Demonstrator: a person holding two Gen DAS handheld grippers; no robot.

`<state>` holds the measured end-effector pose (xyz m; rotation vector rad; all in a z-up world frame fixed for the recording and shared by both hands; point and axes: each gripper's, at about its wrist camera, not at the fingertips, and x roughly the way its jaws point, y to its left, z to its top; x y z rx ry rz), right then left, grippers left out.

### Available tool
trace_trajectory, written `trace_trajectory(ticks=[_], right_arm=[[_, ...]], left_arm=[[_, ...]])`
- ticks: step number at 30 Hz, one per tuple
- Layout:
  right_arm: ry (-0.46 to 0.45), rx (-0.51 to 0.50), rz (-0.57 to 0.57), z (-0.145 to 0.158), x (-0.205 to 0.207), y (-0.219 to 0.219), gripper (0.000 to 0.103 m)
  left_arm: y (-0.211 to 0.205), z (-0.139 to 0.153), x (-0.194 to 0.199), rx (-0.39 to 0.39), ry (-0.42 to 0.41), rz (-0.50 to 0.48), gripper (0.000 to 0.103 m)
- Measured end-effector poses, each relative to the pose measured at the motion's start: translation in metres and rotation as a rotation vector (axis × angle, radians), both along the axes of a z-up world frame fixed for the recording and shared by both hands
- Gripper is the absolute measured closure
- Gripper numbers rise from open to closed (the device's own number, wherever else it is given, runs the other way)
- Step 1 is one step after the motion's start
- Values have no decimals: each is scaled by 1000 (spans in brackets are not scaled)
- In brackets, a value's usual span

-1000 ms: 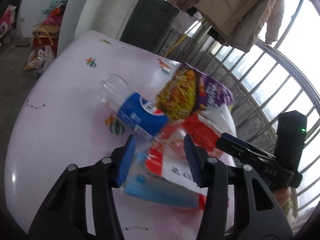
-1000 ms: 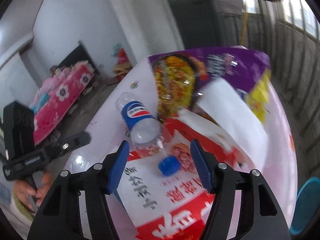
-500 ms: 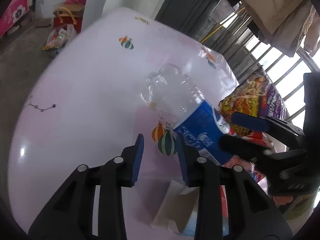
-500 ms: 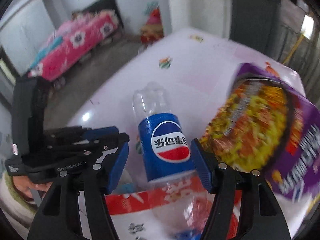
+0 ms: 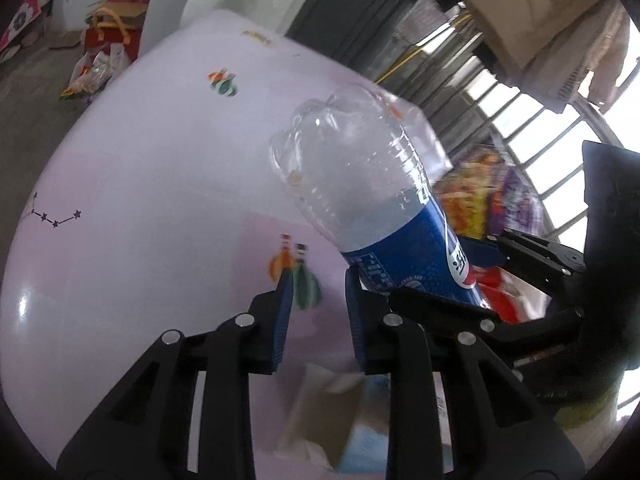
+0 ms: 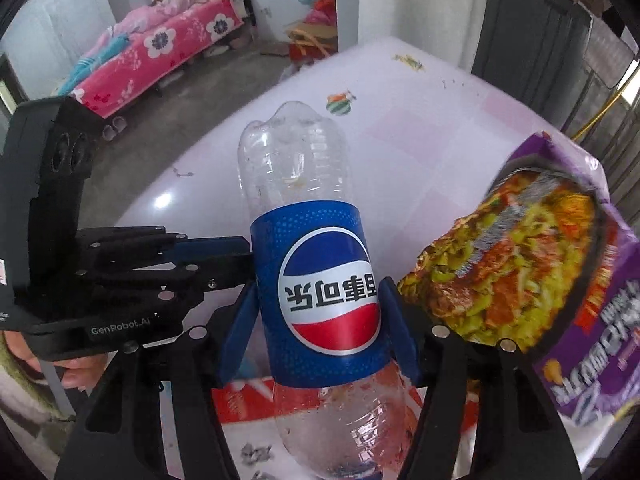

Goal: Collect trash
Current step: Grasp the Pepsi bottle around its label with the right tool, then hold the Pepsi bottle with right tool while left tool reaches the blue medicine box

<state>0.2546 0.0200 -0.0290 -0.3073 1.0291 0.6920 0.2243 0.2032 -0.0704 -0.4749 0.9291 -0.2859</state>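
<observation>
The right gripper (image 6: 318, 320) has swung from over the red wrapper (image 6: 248, 400) to straddle the bottle (image 6: 316, 264), its jaws closing onto the blue label. The left gripper (image 5: 316, 300) has narrowed, empty, just beside the bottle.

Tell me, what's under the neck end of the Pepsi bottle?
Through the clear neck end of the Pepsi bottle, a red and white printed wrapper shows, lying on the pink table. The blue label hides whatever lies under the bottle's middle. The right claw straddles that label.
</observation>
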Motion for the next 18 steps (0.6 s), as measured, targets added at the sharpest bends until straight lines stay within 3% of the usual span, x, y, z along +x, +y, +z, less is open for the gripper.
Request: trace_trajectory(ticks=[9,14,18], right_arm=[[-1,63,-83,26,-38,-47,44],[17,6,-108,4,-58,-57,44],[62,-2,-140,-20,-57,-59,44]], left_arm=[[-1,27,-62,-56,-42,-68,80],[-5,11,-106,-87,35,-134,80],[-20,-12,-118,-113,126,-154,80]])
